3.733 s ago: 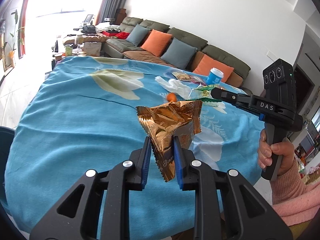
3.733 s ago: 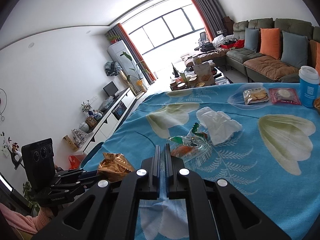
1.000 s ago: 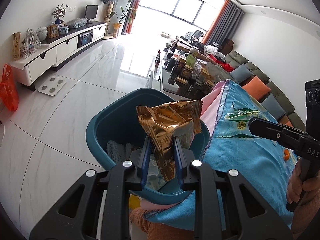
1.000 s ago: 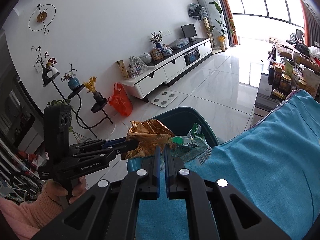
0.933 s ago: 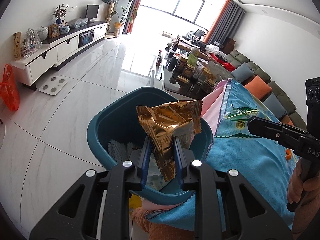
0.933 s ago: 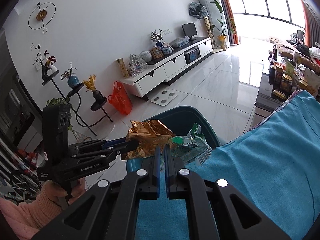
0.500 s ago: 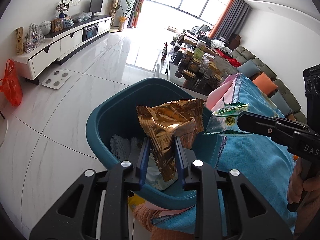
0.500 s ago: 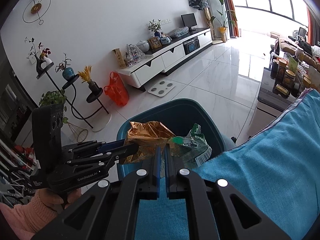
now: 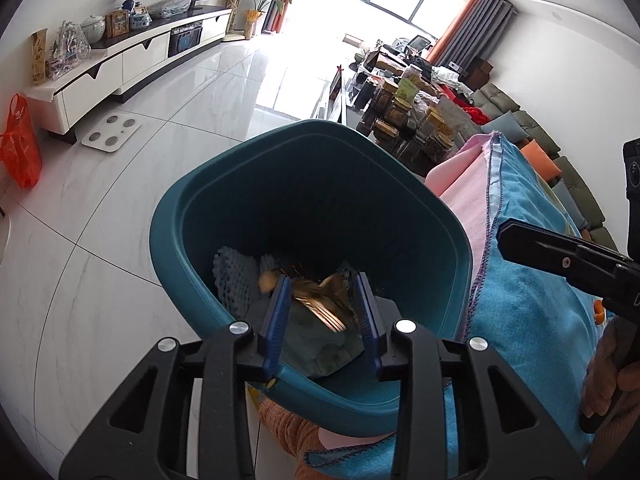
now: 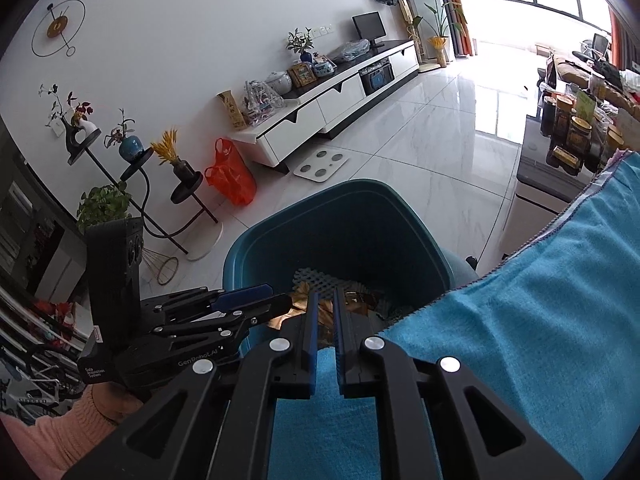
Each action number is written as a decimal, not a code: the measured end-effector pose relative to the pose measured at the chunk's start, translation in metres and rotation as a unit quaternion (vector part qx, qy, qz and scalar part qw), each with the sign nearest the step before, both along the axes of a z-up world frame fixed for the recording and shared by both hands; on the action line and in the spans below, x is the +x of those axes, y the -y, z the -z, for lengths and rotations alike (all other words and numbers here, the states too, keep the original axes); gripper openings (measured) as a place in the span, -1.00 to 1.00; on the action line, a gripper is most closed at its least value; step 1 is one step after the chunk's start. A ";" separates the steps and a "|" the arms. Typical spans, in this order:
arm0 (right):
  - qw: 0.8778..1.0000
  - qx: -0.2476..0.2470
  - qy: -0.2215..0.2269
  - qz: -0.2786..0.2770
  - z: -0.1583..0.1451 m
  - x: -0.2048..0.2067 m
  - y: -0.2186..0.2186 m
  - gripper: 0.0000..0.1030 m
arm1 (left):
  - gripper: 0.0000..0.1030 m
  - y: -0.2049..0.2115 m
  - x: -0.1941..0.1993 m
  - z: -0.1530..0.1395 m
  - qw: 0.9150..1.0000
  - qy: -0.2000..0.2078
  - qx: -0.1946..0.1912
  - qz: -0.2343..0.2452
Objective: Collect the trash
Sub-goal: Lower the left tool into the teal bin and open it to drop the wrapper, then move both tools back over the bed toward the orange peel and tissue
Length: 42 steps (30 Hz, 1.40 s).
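Note:
A teal trash bin [image 9: 192, 216] stands on the floor beside the table; it also shows in the right wrist view [image 10: 280, 224]. My left gripper [image 9: 322, 284] is open over the bin's near rim. The gold snack wrapper [image 9: 320, 304] is loose below its fingers, blurred, dropping into the bin onto white foam netting [image 9: 234, 276] and other trash. My right gripper [image 10: 325, 300] is open by a narrow gap and empty, over the bin's edge by the table. The gold wrapper [image 10: 308, 304] and netting show inside the bin there. My left gripper [image 10: 256, 300] is at the left in that view.
The table under a blue cloth [image 9: 532, 320] with a pink underlayer is right of the bin [image 10: 540, 320]. White tile floor surrounds the bin. A TV cabinet [image 9: 120, 64], an orange bag [image 9: 20, 140], a scale [image 9: 114, 130] and plant stands [image 10: 160, 184] lie beyond.
Both grippers opened over the bin. The gold wrapper left my left gripper and the green wrapper left my right gripper; both fell into the bin. Both grippers moved lower, closer to the bin.

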State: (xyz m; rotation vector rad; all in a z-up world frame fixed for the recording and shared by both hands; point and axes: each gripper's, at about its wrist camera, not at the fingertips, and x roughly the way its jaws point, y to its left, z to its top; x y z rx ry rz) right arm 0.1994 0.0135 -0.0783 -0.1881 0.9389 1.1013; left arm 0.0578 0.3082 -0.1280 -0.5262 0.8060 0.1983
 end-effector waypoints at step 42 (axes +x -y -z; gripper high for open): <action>0.965 0.099 0.043 0.241 -0.021 -0.012 0.291 -0.38 | 0.32 0.257 0.008 -0.103 0.955 0.128 0.108 0.246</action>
